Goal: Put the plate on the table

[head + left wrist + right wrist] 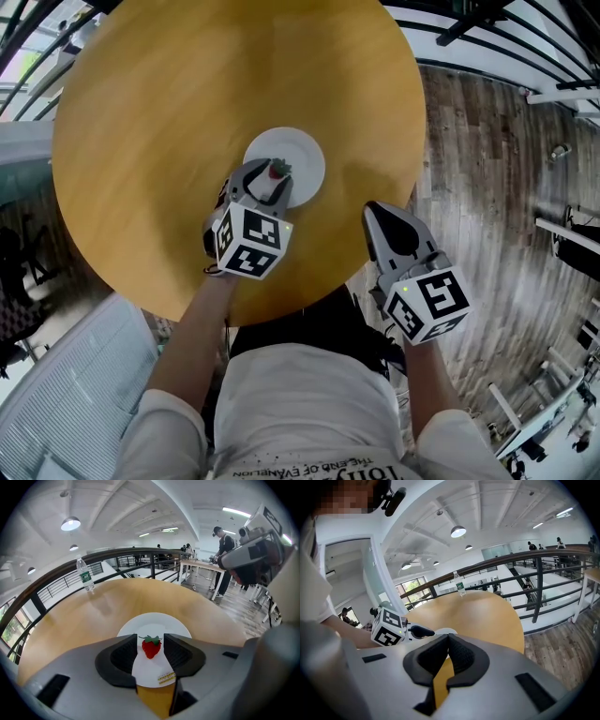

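A white plate (302, 153) (154, 620) lies flat on the round wooden table (169, 112), a little toward the near side. A red strawberry (278, 170) (151, 647) sits on the plate's near part. My left gripper (270, 181) (150, 637) reaches over the plate's near rim with its jaws apart on either side of the strawberry; a thin gap shows at each pad. My right gripper (373, 210) (448, 636) hangs off the table's near right edge, its tips together and nothing between them. The right gripper view catches the left gripper (423, 631) beside the plate (446, 631).
A water bottle (85, 574) (460, 588) stands at the table's far edge by a dark railing (117, 555). Wooden floor (487, 187) lies to the right of the table. A white slatted seat (66, 394) is at lower left. People stand at distant desks.
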